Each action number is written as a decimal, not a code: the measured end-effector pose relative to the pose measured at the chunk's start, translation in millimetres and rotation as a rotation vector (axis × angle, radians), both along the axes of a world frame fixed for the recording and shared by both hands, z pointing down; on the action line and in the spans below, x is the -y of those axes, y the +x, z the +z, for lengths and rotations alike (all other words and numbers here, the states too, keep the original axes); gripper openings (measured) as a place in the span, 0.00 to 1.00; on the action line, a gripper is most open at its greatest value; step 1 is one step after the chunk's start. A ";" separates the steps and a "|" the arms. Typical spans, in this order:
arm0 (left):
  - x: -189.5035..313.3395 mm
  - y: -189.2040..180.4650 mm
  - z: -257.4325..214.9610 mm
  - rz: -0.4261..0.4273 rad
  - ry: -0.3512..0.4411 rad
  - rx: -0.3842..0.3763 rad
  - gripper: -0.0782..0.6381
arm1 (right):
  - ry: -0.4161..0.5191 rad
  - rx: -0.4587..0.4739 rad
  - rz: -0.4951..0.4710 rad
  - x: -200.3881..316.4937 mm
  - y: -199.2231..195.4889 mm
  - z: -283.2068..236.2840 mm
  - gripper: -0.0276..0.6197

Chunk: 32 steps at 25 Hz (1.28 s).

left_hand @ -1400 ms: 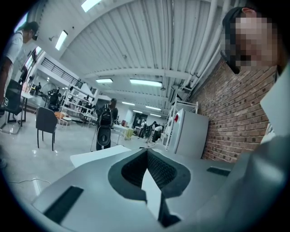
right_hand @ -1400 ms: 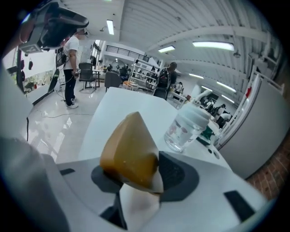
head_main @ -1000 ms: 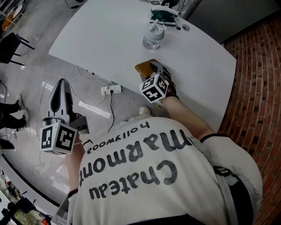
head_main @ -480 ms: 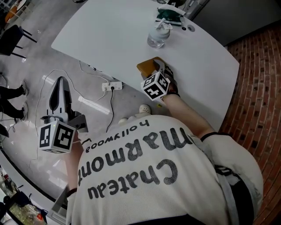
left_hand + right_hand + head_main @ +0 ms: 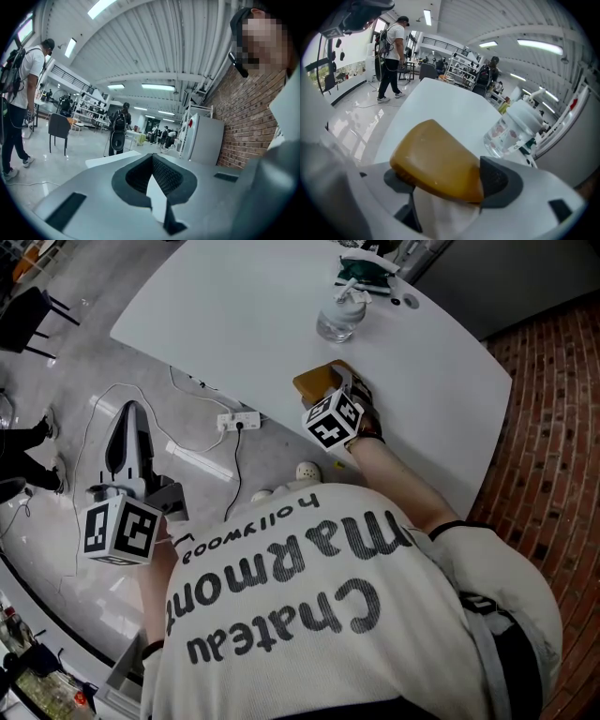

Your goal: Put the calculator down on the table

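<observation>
The calculator (image 5: 317,382), its yellow-brown back up, lies on the white table (image 5: 244,306) near the front edge. My right gripper (image 5: 339,388) points down at it from the near side. In the right gripper view the calculator (image 5: 436,159) sits between the two dark pads, one pad (image 5: 500,180) beside its right edge. The right gripper (image 5: 449,182) is opening its jaws around the calculator and no longer clamps it. My left gripper (image 5: 131,418) hangs over the floor at the left, away from the table. Its pads (image 5: 161,176) meet with nothing between them.
A glass jar with a white lid (image 5: 336,320) stands on the table beyond the calculator, and a green-and-white object (image 5: 361,273) lies at the far edge. A power strip and cables (image 5: 236,421) lie on the floor under the table's edge. Brick paving (image 5: 553,427) borders the right.
The picture has shifted slightly. The right gripper stays at the calculator by the table's front edge, and the left gripper holds still over the floor.
</observation>
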<state>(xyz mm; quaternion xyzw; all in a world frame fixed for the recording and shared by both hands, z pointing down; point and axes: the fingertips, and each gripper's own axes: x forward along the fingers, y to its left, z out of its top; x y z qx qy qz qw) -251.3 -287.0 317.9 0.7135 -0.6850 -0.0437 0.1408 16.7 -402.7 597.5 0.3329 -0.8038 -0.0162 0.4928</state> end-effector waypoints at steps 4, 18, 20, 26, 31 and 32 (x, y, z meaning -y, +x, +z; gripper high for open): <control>-0.2 -0.9 -0.3 -0.004 0.002 -0.001 0.11 | -0.041 -0.012 -0.024 -1.6 -0.4 1.5 0.66; 3.4 -4.0 1.1 -0.012 0.018 -0.008 0.11 | -0.126 -0.056 -0.103 -9.7 -3.5 7.1 0.69; 3.6 -4.2 1.4 -0.011 0.023 -0.010 0.11 | -0.145 -0.071 -0.113 -10.2 -4.0 8.7 0.69; 0.6 -11.0 -1.9 -0.046 0.028 -0.003 0.11 | -0.209 -0.066 -0.094 -9.8 -4.5 10.8 0.69; 1.1 -14.4 0.3 -0.055 0.028 -0.017 0.11 | -0.235 -0.045 -0.078 -9.9 -4.5 11.4 0.68; 1.6 -14.0 0.8 -0.052 0.028 -0.018 0.11 | -0.239 -0.046 -0.079 -10.5 -4.8 11.7 0.67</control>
